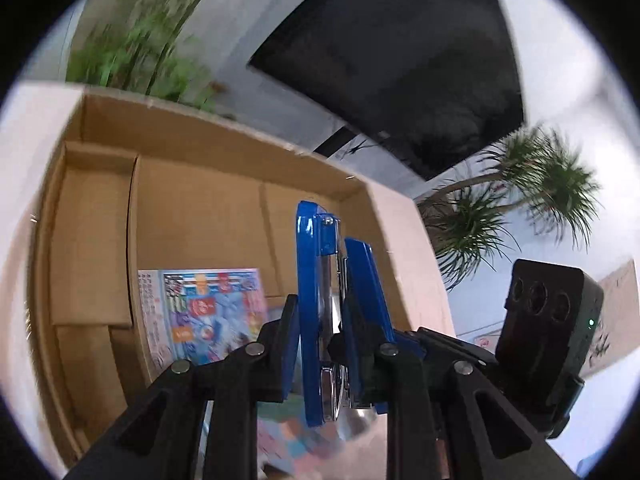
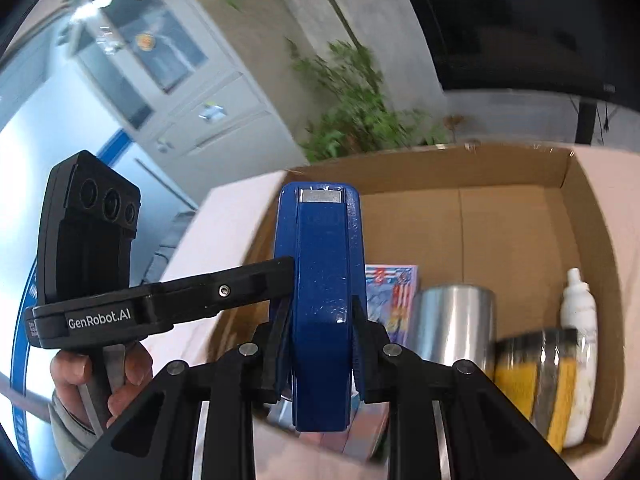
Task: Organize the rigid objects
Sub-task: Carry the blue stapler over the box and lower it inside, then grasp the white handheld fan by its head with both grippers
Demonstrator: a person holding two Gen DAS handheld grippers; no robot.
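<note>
A blue stapler (image 1: 320, 312) is held above an open cardboard box (image 1: 200, 200). My left gripper (image 1: 320, 344) is shut on it, seen side-on with its metal core showing. My right gripper (image 2: 320, 344) is shut on the same stapler (image 2: 320, 288), seen from its top face. The left gripper's body reaches in from the left in the right wrist view (image 2: 160, 300), its fingertip against the stapler. The right gripper's housing (image 1: 548, 340) shows at the right of the left wrist view. Both views are motion-blurred.
Inside the box (image 2: 500, 208) lie a colourful booklet (image 1: 204, 312), a steel cup (image 2: 452, 328), a yellow-and-grey jar (image 2: 536, 380) and a white spray bottle (image 2: 578, 320). Potted plants (image 1: 512, 208) and a dark screen (image 1: 400, 60) stand behind the box.
</note>
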